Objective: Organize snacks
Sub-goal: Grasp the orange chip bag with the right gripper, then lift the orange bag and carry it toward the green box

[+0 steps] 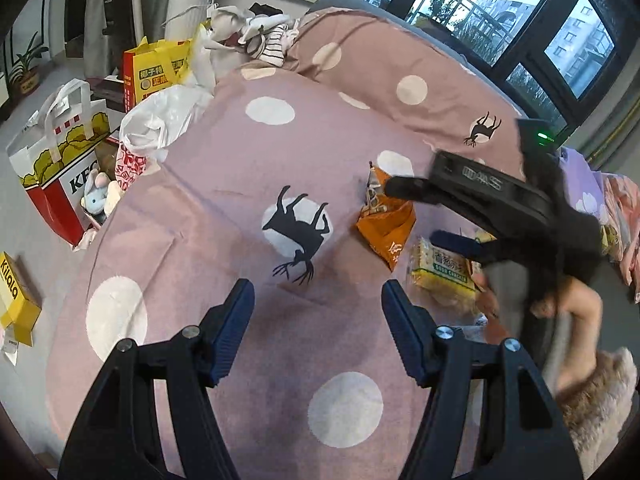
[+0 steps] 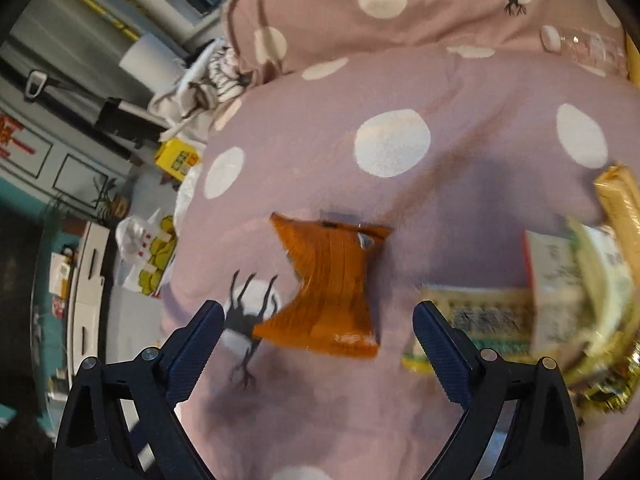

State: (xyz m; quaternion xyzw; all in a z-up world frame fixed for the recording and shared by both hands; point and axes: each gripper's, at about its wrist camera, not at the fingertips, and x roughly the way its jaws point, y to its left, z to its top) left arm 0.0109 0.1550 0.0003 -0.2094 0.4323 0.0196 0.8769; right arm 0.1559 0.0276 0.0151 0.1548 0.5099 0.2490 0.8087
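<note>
An orange snack bag lies on the pink dotted bedspread; it also shows in the left wrist view. My right gripper is open and hovers just above and in front of the bag, empty; it also shows in the left wrist view over the bag. A yellow-green cracker pack lies right of the bag, also in the right wrist view. More snack packs are piled at the right. My left gripper is open and empty above bare bedspread.
A KFC paper bag, a yellow shopping bag and white plastic bags stand beside the bed at left. A yellow box lies on the floor. Clothes lie at the bed's far end. A clear bottle lies far right.
</note>
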